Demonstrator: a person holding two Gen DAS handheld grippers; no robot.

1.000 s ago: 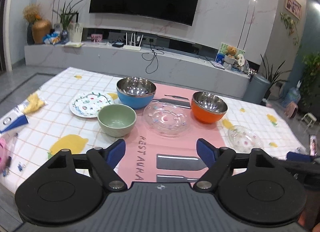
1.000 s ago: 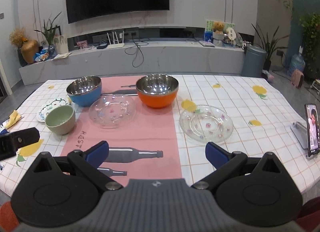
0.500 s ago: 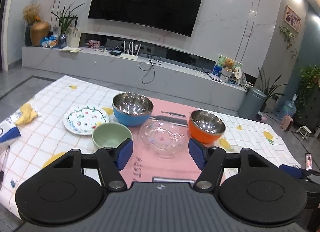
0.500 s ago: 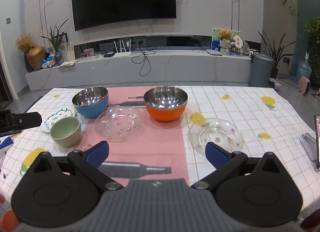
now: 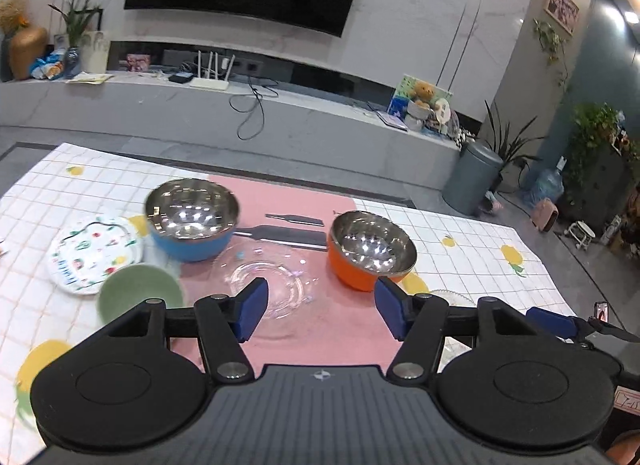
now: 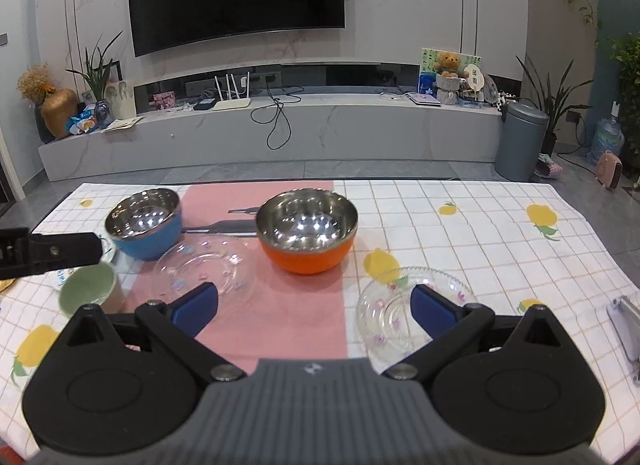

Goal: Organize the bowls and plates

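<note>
On the table stand a blue steel-lined bowl (image 5: 191,221) (image 6: 145,223), an orange steel-lined bowl (image 5: 370,249) (image 6: 307,234) and a small green bowl (image 5: 138,295) (image 6: 88,289). A clear glass plate (image 5: 276,283) (image 6: 208,267) lies between the bowls; a second glass plate (image 6: 400,315) lies at the right. A painted white plate (image 5: 94,253) lies at the left. My left gripper (image 5: 320,311) is open and empty above the near glass plate. My right gripper (image 6: 314,305) is open and empty, its right finger over the second glass plate.
The table has a checked lemon cloth (image 6: 480,233) with a pink runner (image 6: 280,305). A phone on a stand (image 6: 626,321) is at the right edge. The left gripper's body (image 6: 48,251) shows in the right wrist view. A TV console and bin lie beyond.
Both grippers have moved forward and lower toward the dishes; the bowls and plates look nearer. The left gripper's view has shifted right. No dish has moved.
</note>
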